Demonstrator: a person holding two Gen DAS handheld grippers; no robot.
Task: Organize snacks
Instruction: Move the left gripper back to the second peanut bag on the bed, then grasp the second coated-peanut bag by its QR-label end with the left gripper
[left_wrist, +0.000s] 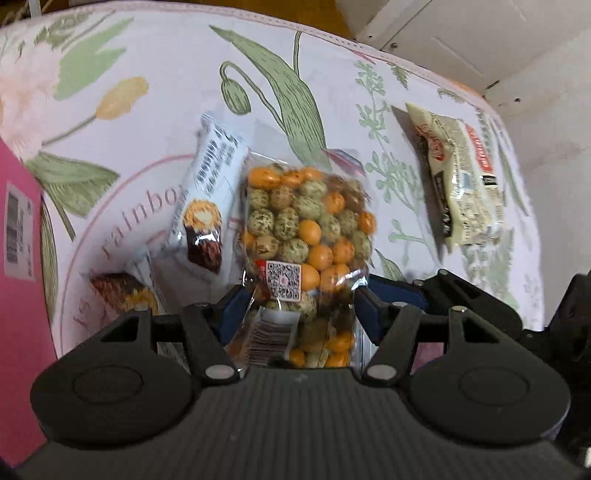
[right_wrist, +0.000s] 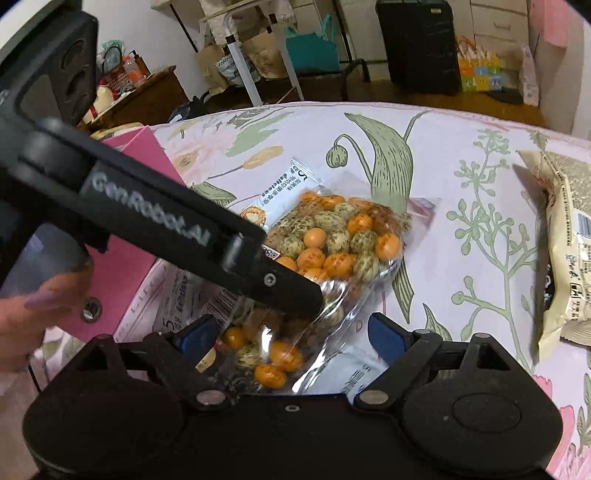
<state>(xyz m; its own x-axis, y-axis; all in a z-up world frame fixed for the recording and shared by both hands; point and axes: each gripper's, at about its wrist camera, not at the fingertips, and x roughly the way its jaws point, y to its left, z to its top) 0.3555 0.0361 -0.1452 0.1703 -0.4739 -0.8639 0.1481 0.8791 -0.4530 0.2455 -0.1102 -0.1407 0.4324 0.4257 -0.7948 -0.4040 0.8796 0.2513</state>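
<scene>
Between our left tool arms sits the clear bag of nuts on the flowered worktop, pads half-spread and barely pinching it, while our right tool gapes wide around its tail, so we should grip squarely before lifting.

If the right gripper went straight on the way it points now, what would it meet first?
Most likely the clear bag of orange and speckled nuts, which already lies between the open fingers of the right gripper. The left gripper crosses just above that bag, so depth there is uncertain.
</scene>
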